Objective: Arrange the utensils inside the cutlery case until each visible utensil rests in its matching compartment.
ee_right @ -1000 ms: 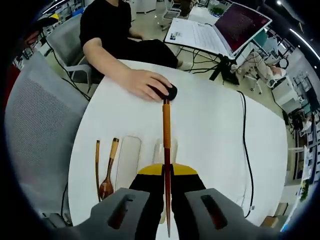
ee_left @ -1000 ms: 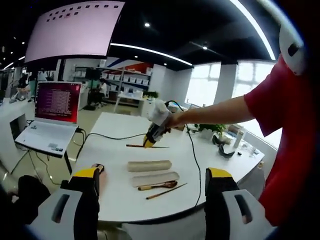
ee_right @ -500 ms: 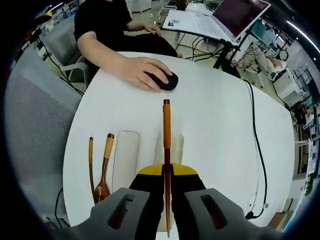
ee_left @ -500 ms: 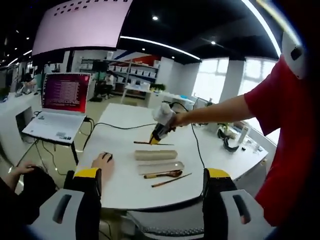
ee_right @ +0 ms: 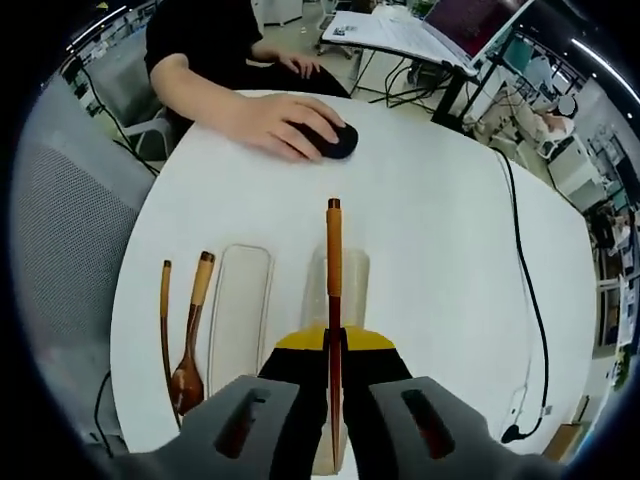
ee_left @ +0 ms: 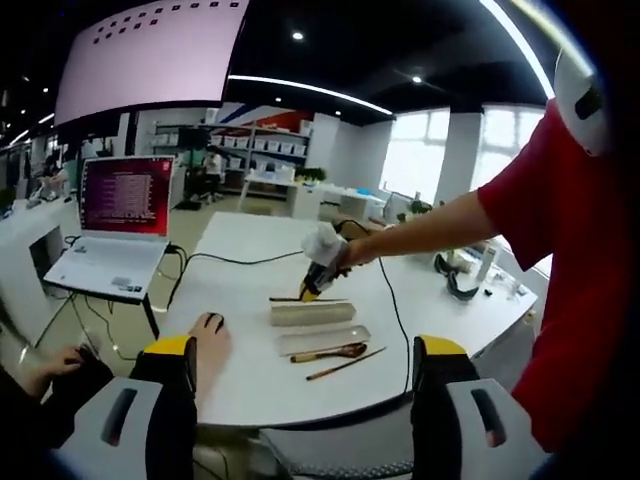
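Observation:
My right gripper [ee_right: 333,350] is shut on a brown chopstick [ee_right: 333,262], which hangs lengthwise over the beige cutlery case base [ee_right: 352,280]. To its left lie the clear lid [ee_right: 238,318], a wooden spoon [ee_right: 190,345] and a second chopstick [ee_right: 164,318]. In the left gripper view the right gripper [ee_left: 318,262] holds the chopstick [ee_left: 292,299] just above the far edge of the case base [ee_left: 312,313]; lid [ee_left: 323,339], spoon [ee_left: 330,352] and second chopstick [ee_left: 346,363] lie nearer. My left gripper [ee_left: 307,350] is open, well short of the table.
A seated person's hand rests on a black mouse [ee_right: 335,140] at the white round table's [ee_right: 440,230] far side. A black cable [ee_right: 524,270] runs along the right. An open laptop [ee_left: 115,225] stands on a side desk. A grey chair [ee_right: 60,240] is at the left.
The right gripper has drawn back with the chopstick: its tip was at the mouse and now ends over the case base. The left view has pulled away from the table.

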The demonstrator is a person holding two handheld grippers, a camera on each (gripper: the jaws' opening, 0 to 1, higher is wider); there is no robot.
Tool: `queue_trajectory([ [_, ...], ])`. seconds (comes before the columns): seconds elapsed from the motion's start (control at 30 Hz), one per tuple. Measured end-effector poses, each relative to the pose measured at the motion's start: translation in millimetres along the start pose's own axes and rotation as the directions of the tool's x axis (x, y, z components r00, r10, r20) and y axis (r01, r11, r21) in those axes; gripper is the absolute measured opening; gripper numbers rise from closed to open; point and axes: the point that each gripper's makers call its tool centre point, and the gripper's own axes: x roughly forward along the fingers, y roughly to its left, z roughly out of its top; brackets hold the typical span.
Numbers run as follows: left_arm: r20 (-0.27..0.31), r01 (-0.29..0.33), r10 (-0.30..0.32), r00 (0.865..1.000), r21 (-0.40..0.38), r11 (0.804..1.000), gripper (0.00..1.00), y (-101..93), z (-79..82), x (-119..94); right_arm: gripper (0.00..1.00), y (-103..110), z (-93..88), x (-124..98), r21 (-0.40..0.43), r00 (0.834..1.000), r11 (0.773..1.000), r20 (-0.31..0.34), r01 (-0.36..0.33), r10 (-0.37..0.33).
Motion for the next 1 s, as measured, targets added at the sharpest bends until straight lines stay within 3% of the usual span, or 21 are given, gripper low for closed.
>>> queue_trajectory([
  [0.4, -0.051, -0.044, 0.044, 0.998, -0.003, 0.999, 0.89, 7.0, -13.8, -8.1, 0.01, 2.1, -9.6, 15.0, 0.027, 1.0, 0.999, -0.02, -0.019, 0.019],
  [0.6, -0.046, -0.068, 0.068, 0.997, -0.003, 0.998, 0.89, 10.8, -12.6, -13.6, 0.01, 3.4, -15.7, 19.3, 0.028, 0.999, 0.999, -0.032, -0.025, 0.026],
  [0.67, -0.055, -0.074, 0.073, 0.996, -0.003, 0.997, 0.89, 11.5, -14.9, -14.8, 0.01, -6.2, -22.0, 20.2, 0.018, 0.998, 1.0, -0.051, 0.022, -0.021],
  [0.77, -0.063, -0.075, 0.075, 0.995, -0.005, 0.997, 0.88, 12.3, -16.1, -14.7, 0.01, 3.3, -21.8, 21.3, 0.087, 0.999, 0.996, -0.022, -0.029, 0.031],
  [1.0, -0.059, -0.078, 0.078, 0.995, 0.002, 0.997, 0.88, 13.0, -10.3, -11.6, 0.01, -2.2, -35.6, 28.1, 0.089, 0.999, 0.996, -0.044, -0.028, 0.032],
])
